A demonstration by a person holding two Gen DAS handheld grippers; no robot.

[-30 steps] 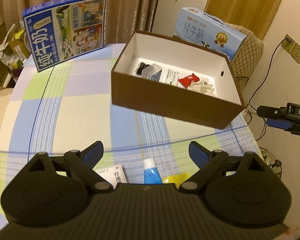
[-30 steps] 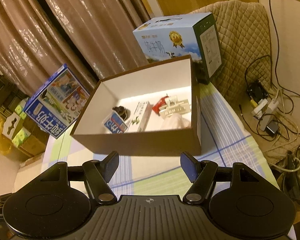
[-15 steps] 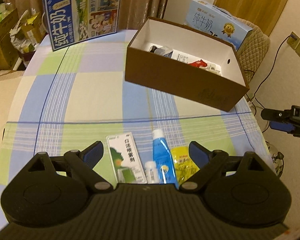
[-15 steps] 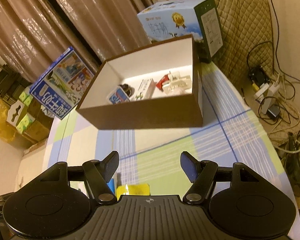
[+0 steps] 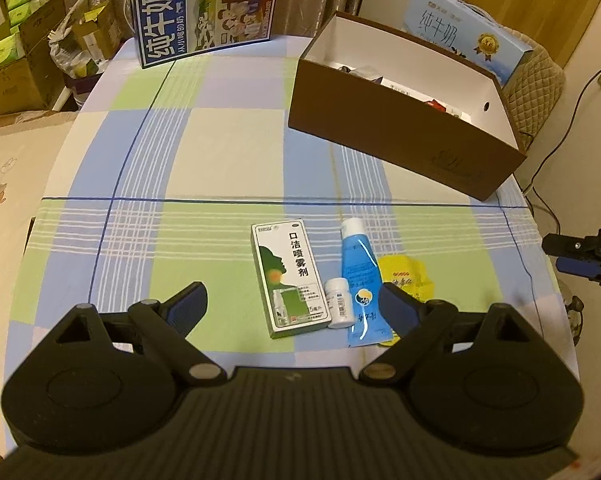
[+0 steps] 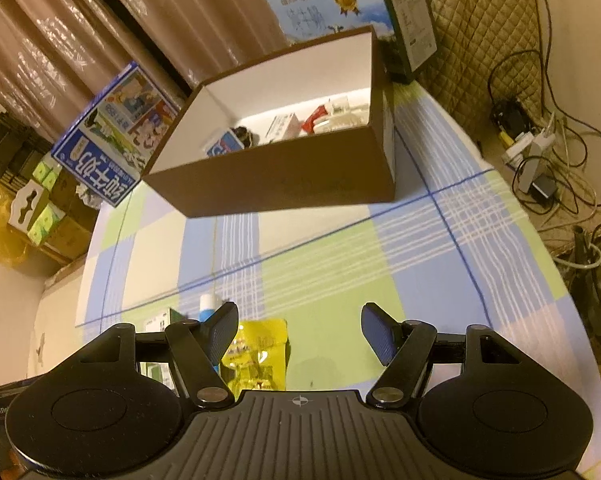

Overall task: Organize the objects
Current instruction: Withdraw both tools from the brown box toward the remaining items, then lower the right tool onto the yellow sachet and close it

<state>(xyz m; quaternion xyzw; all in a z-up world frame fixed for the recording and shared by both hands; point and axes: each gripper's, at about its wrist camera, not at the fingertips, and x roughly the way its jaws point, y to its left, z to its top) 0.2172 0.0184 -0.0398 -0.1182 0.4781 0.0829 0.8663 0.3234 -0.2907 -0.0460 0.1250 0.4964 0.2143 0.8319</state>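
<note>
On the checked tablecloth (image 5: 220, 148) lie a green-and-white spray box (image 5: 286, 278), a small white pill bottle (image 5: 339, 303), a blue tube (image 5: 359, 280) and a yellow sachet (image 5: 406, 278), side by side. My left gripper (image 5: 296, 304) hovers open above them with nothing between its fingers. Beyond stands a brown open box (image 5: 400, 128) holding several small items. In the right wrist view my right gripper (image 6: 298, 328) is open and empty; the yellow sachet (image 6: 258, 354) lies near its left finger, and the brown box (image 6: 284, 184) is ahead.
A dark blue milk carton (image 5: 204, 8) stands at the table's far edge, a light blue one (image 5: 468, 32) behind the brown box on a quilted chair (image 6: 480, 20). Cables and a power strip (image 6: 528, 148) lie on the floor right. Cardboard boxes (image 5: 16, 60) stack at left.
Both grippers pulled back from the brown box and tilted downward. The spray box, bottle, tube and sachet came fully into the left view; the sachet appeared in the right view.
</note>
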